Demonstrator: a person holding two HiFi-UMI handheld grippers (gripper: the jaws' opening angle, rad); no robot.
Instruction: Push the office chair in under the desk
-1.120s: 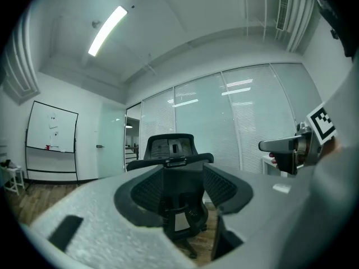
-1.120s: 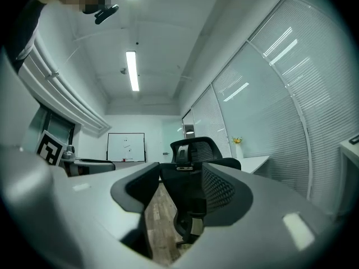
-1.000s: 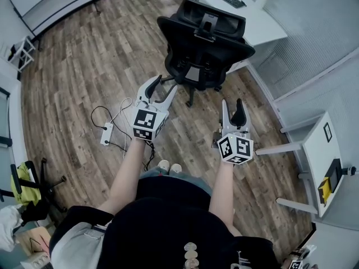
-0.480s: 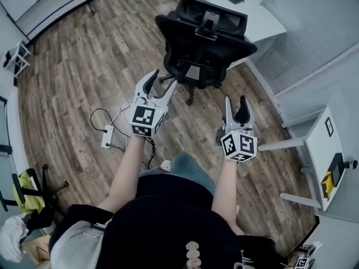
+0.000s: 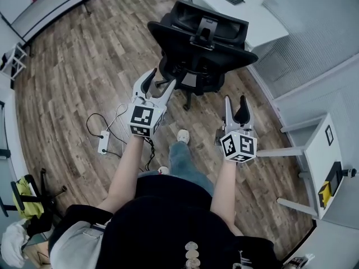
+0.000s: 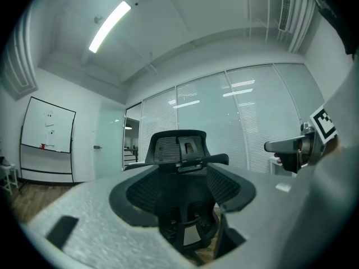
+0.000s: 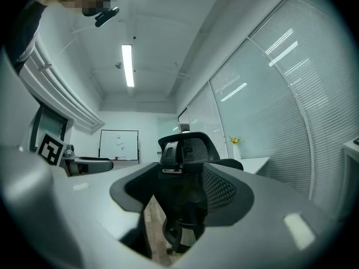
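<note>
A white power strip (image 5: 104, 142) lies on the floor well left of the office chair (image 5: 199, 41). The left gripper (image 5: 161, 78), close behind the chair's back, has jaws that have just been opening and grips nothing. The right gripper (image 5: 235, 101), near the chair's right rear, is spread wide and empty. The desk (image 5: 263, 24) stands just beyond the chair.

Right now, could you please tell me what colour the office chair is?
The office chair is black; head view shows it best.
</note>
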